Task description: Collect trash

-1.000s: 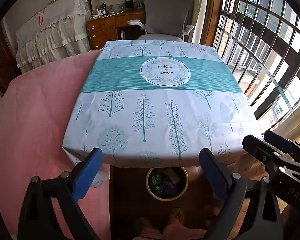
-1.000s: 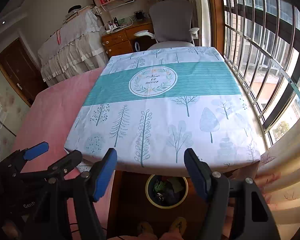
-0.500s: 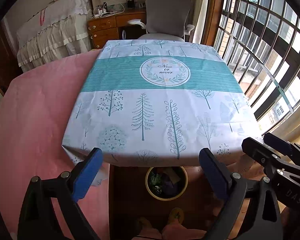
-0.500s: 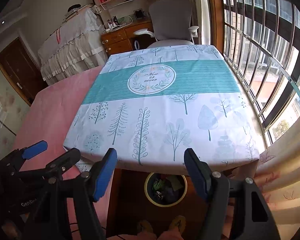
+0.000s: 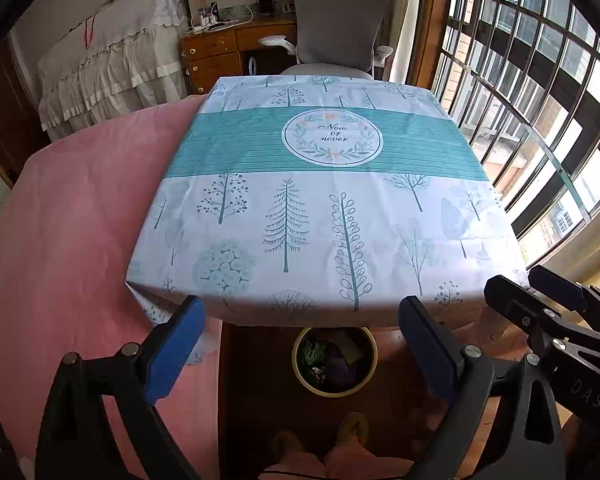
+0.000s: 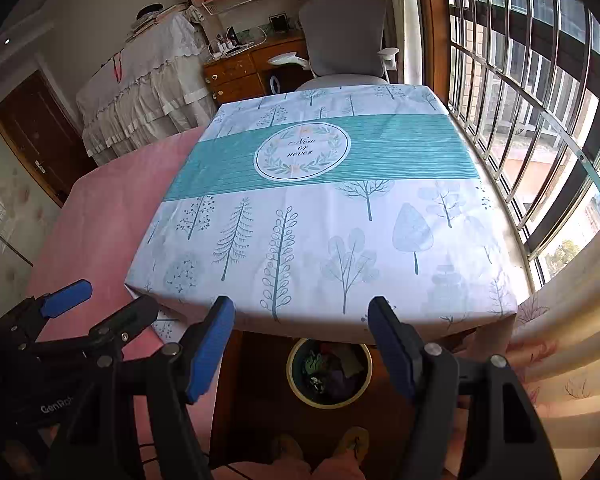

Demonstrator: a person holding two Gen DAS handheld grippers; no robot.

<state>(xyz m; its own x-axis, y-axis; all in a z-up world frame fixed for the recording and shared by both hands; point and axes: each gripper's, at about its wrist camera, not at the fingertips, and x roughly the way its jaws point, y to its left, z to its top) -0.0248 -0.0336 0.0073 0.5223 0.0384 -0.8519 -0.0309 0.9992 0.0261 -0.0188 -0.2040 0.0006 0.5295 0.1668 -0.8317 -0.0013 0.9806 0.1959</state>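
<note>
Sunlit through a barred window (image 5: 540, 120), the room holds a worktop (image 5: 320, 208) under a white cloth printed with teal trees and a teal band. Left of the worktop lies a pink sheet (image 5: 72, 220). At the worktop's near edge, the left claw (image 5: 300, 344) hangs wide open, its blue pads holding nothing. Below that edge, on the dark floor, stands a round yellow-rimmed bin (image 5: 334, 361) with crumpled trash (image 5: 332, 360) inside. Just beside, toward the window, the right claw (image 6: 302, 346) also gapes wide and empty above the bin (image 6: 329, 374). A person's slippered feet (image 6: 320, 446) show beneath.
</note>
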